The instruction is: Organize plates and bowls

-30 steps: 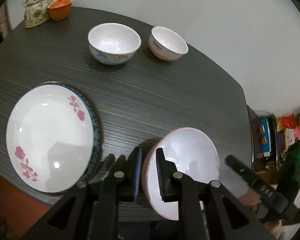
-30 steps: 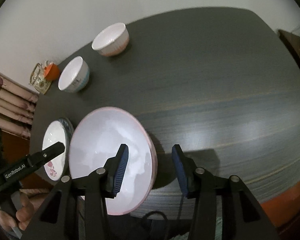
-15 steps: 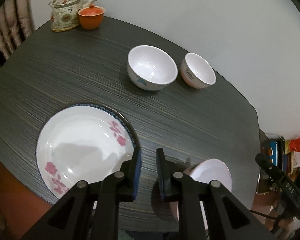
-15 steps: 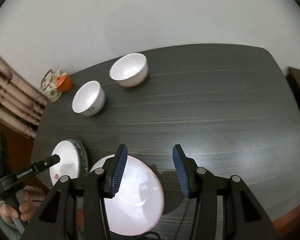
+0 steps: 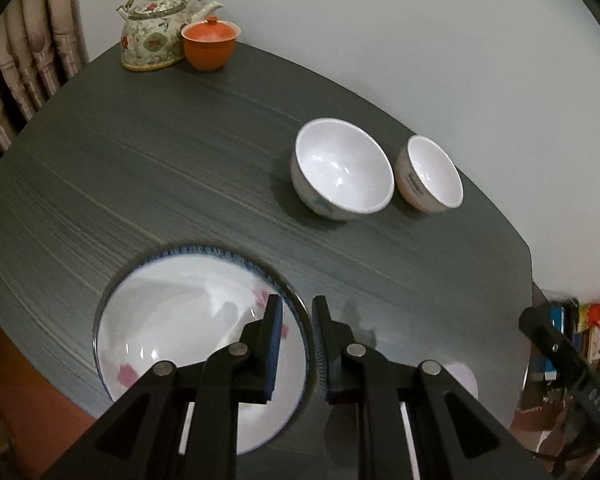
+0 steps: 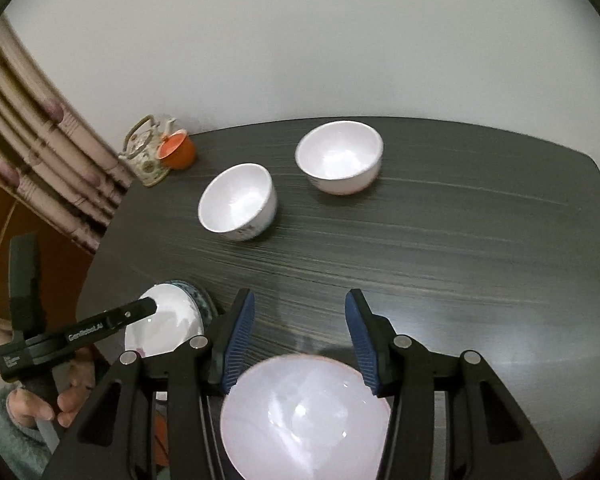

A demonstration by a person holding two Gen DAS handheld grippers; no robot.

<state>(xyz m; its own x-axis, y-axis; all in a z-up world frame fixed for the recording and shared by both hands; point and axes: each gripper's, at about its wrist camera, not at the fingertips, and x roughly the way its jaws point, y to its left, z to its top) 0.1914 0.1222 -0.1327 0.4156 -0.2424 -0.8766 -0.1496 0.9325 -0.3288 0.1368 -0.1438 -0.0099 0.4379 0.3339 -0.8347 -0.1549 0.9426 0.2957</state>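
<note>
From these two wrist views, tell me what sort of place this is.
Most likely a home dining room: a dark wood-grain table against a plain wall, a floral teapot beside an orange lidded cup, patterned curtains, and household bowls and plates.

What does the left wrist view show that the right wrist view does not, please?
Only the left wrist view shows the shelf clutter past the table's edge. Only the right wrist view shows the pink-rimmed plate whole, below the open right gripper. Both show the teapot, two white bowls and the flowered plate.
</note>
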